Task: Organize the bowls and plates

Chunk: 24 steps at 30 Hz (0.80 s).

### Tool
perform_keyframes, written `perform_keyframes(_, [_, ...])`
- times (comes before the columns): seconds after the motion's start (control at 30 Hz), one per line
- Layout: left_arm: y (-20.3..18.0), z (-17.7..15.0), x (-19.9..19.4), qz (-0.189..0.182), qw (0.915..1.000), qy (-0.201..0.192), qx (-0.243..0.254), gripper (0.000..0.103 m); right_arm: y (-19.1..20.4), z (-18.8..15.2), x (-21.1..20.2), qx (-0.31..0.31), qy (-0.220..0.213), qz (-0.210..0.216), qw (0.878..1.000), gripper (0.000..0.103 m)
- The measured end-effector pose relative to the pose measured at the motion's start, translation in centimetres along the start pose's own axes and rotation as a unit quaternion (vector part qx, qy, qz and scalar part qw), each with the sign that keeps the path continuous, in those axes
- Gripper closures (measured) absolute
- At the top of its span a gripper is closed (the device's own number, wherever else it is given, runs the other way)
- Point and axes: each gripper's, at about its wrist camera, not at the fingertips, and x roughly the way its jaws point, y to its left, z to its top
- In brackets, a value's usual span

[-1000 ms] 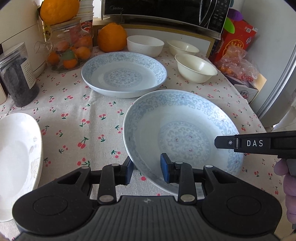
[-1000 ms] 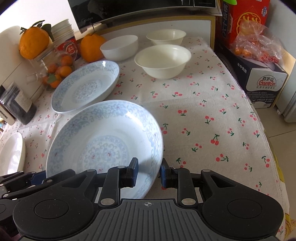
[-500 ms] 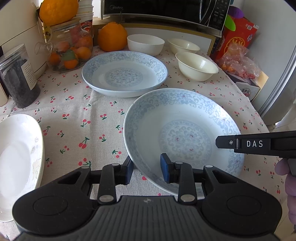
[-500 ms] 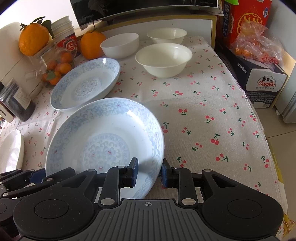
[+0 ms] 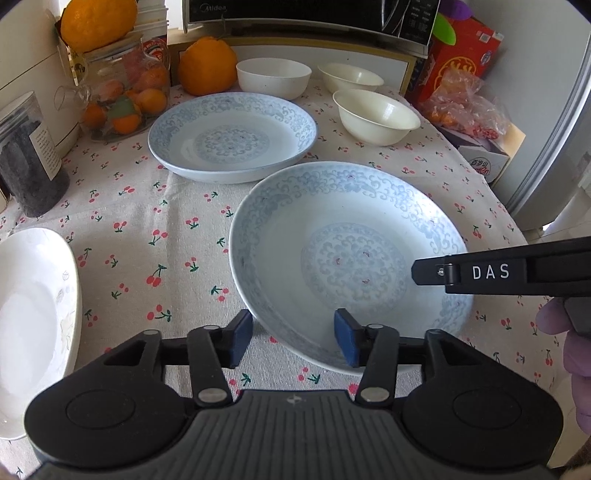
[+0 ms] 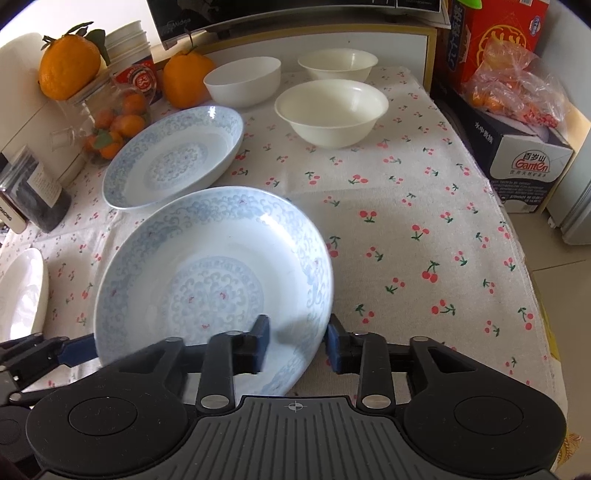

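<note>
Both the left tool (image 5: 293,338) and right tool (image 6: 295,343) are opening off the near patterned plate (image 5: 347,254), now resting on the surface (image 6: 406,229); next, probably fetch a bowl (image 6: 332,112).

Cherry-print tablecloth (image 5: 155,229) under plates (image 5: 232,136), bowls (image 5: 376,116)

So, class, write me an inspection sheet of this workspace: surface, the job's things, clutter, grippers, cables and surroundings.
Surface: cherry-print tablecloth.
Job's things: near blue plate between both grippers; far blue plate behind it; three white bowls at the back; white dish at the left edge.
Clutter: oranges, fruit jar, dark jar.
Grippers: left gripper and right gripper opening, the plate's rim between the jaws, pads clear.
Cables: nothing seen.
Surroundings: microwave, red box.
</note>
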Motion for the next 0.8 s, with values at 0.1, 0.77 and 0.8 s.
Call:
perform_keyframes(0.1, [0.0, 0.0, -0.1, -0.002, 1.0000, 0.003, -0.001, 0.042, 0.6, 0.0, -0.3, -0.007, 0.002, 0.006, 1.000, 0.048])
perform_keyframes(0.77, [1.1, 0.5, -3.1, 0.007, 0.9997, 0.017, -0.014, 0.001, 2.7, 0.3, -2.0, -0.023, 0.002, -0.019, 1.000, 0.014])
perform_keyframes(0.8, [1.3, 0.6, -3.2, 0.012, 0.9998, 0.015, -0.011, 0.001, 2.9, 0.3, -2.2, -0.025, 0.001, -0.016, 1.000, 0.014])
